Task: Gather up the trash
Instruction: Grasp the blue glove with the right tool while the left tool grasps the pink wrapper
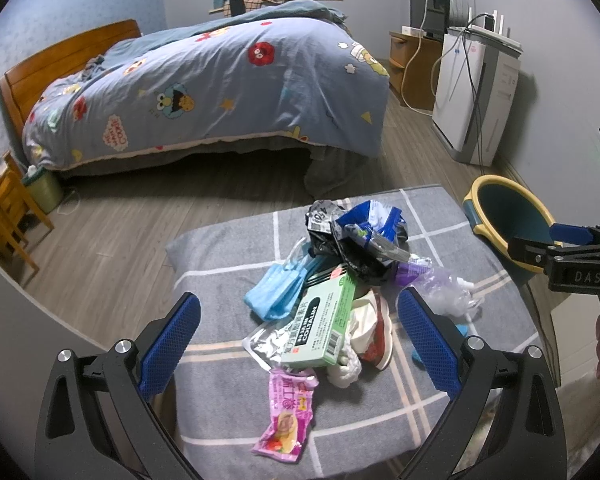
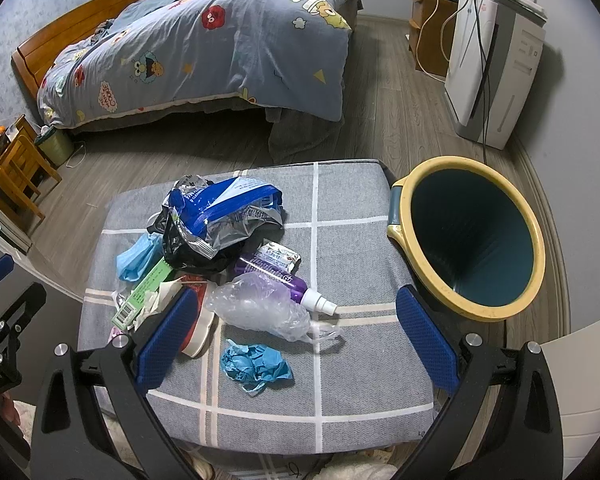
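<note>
At the bottom of the left wrist view, the left gripper has its two blue-padded fingers spread wide with nothing held; the trash pile shows between them. In the gap lie a green medicine box, a foil blister sheet partly under it, and a pink snack wrapper toward the lower centre. Just above the box rest a blue face mask and, higher, a crumpled blue-and-silver bag on black plastic. All items sit on a grey checked cushion. At the bottom of the right wrist view, the right gripper is likewise wide open and empty. Between its fingers lie a crumpled blue glove and a clear plastic bag, the latter touching a purple spray bottle just above it. A red-and-white cup lies just beside the left finger pad. At the right of that frame, a bin with a yellow rim and dark teal interior stands against the cushion edge, appearing empty. A bed fills the upper left, and a white appliance occupies the upper right.
</note>
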`<control>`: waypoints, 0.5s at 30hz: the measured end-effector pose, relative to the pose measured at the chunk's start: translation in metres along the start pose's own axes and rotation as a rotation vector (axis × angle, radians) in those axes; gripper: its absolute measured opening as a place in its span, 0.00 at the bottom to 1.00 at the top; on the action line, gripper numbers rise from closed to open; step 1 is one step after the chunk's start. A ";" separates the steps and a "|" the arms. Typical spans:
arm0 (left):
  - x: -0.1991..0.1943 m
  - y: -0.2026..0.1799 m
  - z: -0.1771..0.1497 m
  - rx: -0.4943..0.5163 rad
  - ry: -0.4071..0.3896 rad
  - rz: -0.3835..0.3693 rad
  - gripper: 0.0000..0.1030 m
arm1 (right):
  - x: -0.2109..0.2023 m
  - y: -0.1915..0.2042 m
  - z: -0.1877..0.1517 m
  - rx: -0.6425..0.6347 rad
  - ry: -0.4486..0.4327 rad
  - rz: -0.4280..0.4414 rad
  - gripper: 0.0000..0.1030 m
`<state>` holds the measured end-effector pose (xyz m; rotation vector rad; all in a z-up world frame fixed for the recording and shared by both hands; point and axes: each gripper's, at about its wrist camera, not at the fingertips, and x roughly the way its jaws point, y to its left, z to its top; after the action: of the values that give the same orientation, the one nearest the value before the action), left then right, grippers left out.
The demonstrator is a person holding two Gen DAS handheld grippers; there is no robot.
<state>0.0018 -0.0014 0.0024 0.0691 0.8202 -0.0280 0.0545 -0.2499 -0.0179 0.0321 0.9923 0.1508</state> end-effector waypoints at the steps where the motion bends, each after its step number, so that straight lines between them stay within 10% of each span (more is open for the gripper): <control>1: 0.000 0.000 0.000 -0.001 0.000 -0.001 0.95 | 0.000 0.000 0.001 0.001 0.000 0.000 0.95; 15: 0.005 0.009 -0.002 -0.016 0.003 0.017 0.95 | 0.004 -0.014 0.000 0.072 0.021 -0.044 0.95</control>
<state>0.0041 0.0082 -0.0024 0.0611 0.8232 -0.0049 0.0586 -0.2634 -0.0223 0.0741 1.0179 0.0749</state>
